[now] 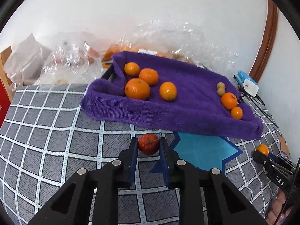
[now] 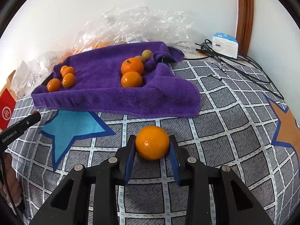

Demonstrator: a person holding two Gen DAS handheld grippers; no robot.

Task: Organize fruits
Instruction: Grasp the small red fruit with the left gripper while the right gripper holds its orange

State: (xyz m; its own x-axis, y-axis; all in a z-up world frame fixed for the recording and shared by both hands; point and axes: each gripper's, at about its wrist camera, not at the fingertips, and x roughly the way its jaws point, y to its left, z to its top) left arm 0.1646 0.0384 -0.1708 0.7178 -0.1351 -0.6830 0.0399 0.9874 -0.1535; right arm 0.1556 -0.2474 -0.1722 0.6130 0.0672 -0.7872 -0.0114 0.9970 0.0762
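L gripper point(image 1: 148, 144) is clamping a small red fruit point(image 1: 148, 144) w/ a bumpy, pitted skin and a thin stem; blue pads are pressing both sides of it, fruit is sitting right at the fingertips, low over the bedsheet point(image 1: 56, 123). Sheet is a soft grey fabric w/ a white grid print and a flat blue star point(image 1: 202, 150) just right of the fingers.

R gripper point(image 2: 152, 142) is pinching a smooth, glossy round orange point(image 2: 152, 142) between its blue pads, also at the tips, resting on/near the sheet. Fingers on both units are black plastic w/ round metal pins.

Beyond both sets of fingers a fluffy purple towel point(image 1: 187, 112) is lying draped over a tray-like shape, edges folding up. On it, far-left of the L fingers: a cluster of four oranges point(image 1: 137, 88), dimpled peel. Far-right: two oranges point(image 1: 229, 100) plus two small tan-green round fruits point(image 1: 220, 88), touching each other.

Behind the towel crinkly clear plastic bags point(image 1: 65, 63) are piling against a white wall, orange contents showing through but blurry. Far right of the fingers: a white/blue box point(image 2: 225, 46) and black cables point(image 2: 234, 65). A red carton point(image 2: 6, 110) is sitting at the far left edge.
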